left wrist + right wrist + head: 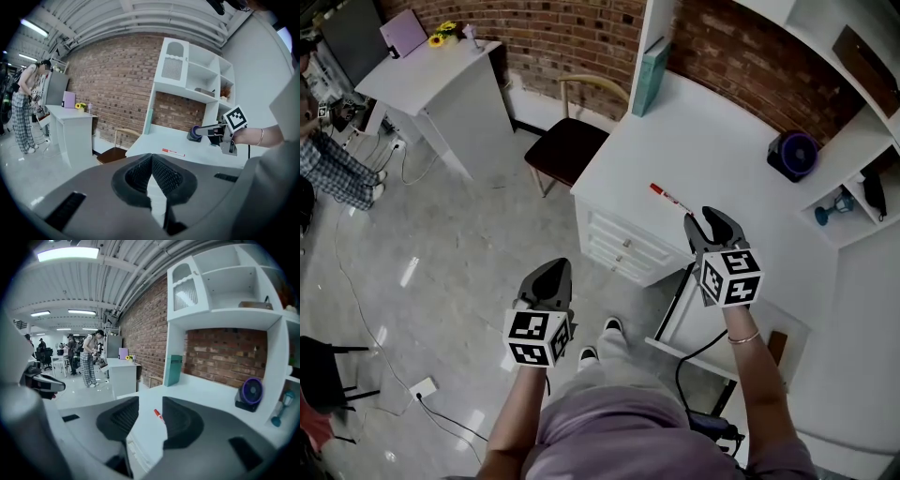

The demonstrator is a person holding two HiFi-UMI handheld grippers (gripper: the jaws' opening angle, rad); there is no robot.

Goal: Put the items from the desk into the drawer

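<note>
A red marker (668, 196) lies near the front left of the white desk (712, 141), whose drawers (623, 246) sit closed below that corner. My right gripper (712, 225) hovers just in front of the marker, open and empty. In the right gripper view the marker (159, 416) shows through the gap of this gripper (150, 405). My left gripper (551, 281) hangs over the floor, left of the drawers, jaws together and empty. The left gripper view shows its tips (151, 161) touching, with the marker (173, 152) farther off on the desk.
A teal book (652, 75) stands at the desk's back left and a purple fan (794, 155) at its right by the shelves (853, 178). A wooden chair (572, 145) is left of the desk, and a second white table (441, 80) beyond. People stand far left.
</note>
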